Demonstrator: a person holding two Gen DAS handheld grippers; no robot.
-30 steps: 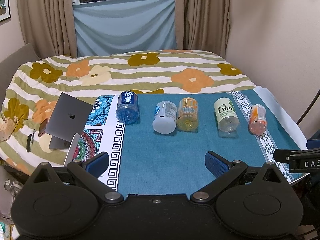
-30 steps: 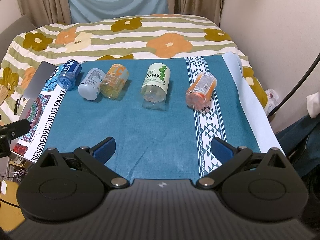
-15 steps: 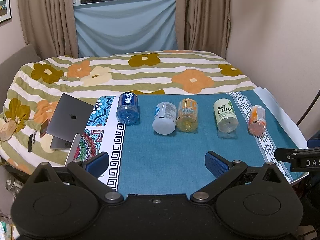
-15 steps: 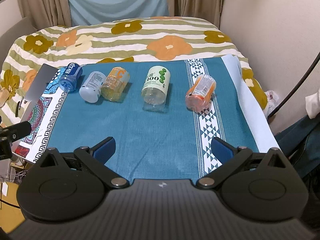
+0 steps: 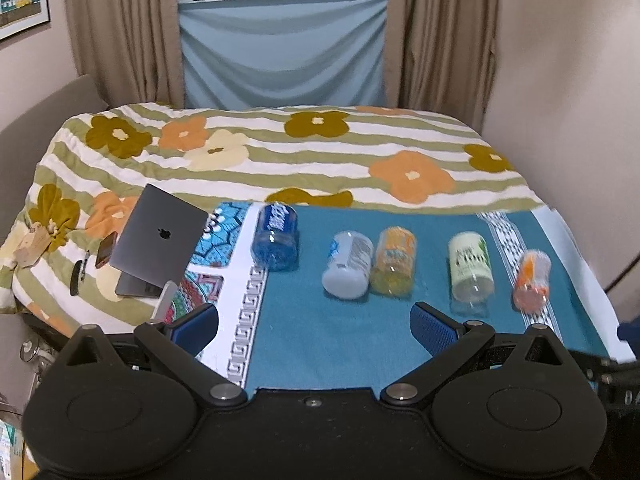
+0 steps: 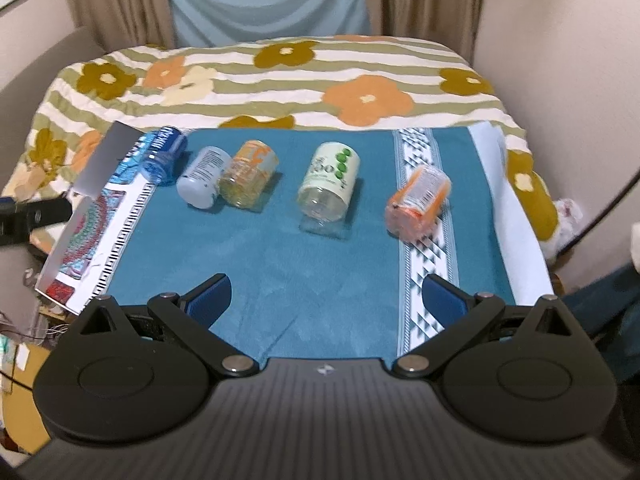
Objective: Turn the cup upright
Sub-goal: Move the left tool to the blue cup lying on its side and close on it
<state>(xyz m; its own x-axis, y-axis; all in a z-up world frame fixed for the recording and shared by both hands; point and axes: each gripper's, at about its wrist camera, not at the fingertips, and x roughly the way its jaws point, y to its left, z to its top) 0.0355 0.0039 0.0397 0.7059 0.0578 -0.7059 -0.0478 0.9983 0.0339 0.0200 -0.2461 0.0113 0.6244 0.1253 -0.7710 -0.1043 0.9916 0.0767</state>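
Observation:
Several cut-bottle cups lie on their sides in a row on a teal cloth (image 5: 340,344) (image 6: 280,264): a blue one (image 5: 275,237) (image 6: 163,155), a white one (image 5: 349,264) (image 6: 204,176), a yellow-orange one (image 5: 393,261) (image 6: 249,173), a pale green one (image 5: 470,268) (image 6: 329,184) and an orange-red one (image 5: 532,274) (image 6: 419,201). My left gripper (image 5: 314,325) is open and empty, short of the white and yellow cups. My right gripper (image 6: 327,296) is open and empty, short of the green cup.
A grey laptop (image 5: 157,245) and a phone (image 5: 105,250) lie on the flowered bedspread (image 5: 280,152) left of the cloth. A patterned mat (image 6: 92,232) covers the cloth's left edge. A wall (image 5: 568,100) stands close on the right.
Both grippers have risen and the views have tilted, so the cups sit lower and closer to the fingers. The cups have not moved. Both grippers stay open.

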